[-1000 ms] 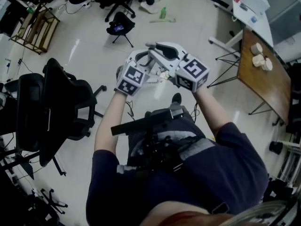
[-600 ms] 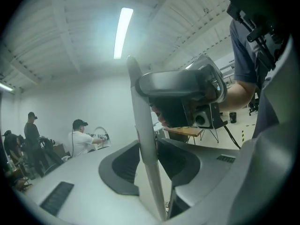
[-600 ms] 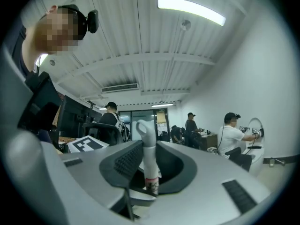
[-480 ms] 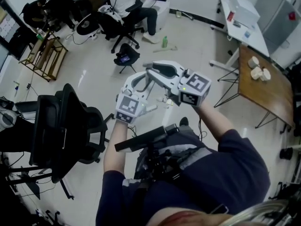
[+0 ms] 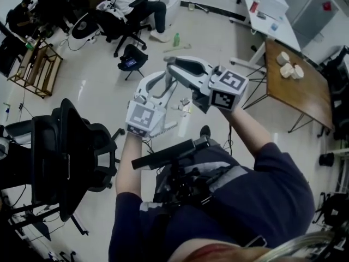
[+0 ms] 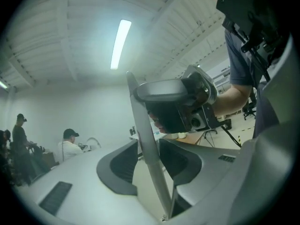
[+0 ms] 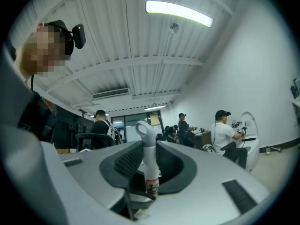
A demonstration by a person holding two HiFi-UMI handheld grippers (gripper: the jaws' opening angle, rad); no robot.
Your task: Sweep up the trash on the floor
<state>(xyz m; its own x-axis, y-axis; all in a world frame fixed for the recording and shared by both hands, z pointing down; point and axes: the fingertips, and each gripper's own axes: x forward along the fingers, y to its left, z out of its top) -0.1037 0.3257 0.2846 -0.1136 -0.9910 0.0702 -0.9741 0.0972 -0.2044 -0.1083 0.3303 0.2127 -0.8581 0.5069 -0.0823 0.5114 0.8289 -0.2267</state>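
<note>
Office floor fills the upper left. My right gripper clamps a white handle; my left gripper, jaws just opening wide, may drop its grey pole.

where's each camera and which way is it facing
Head view: on the person's head, facing down at floor; arms, torso, left hand-held gripper, right hand-held gripper.
Left gripper view: level, toward the right one; jaws have just been opening, grey pole between; torso beside.
Right gripper view: level, across the office; white handle gripped; shoulder left.
Shared: head and left views show the right one.
</note>
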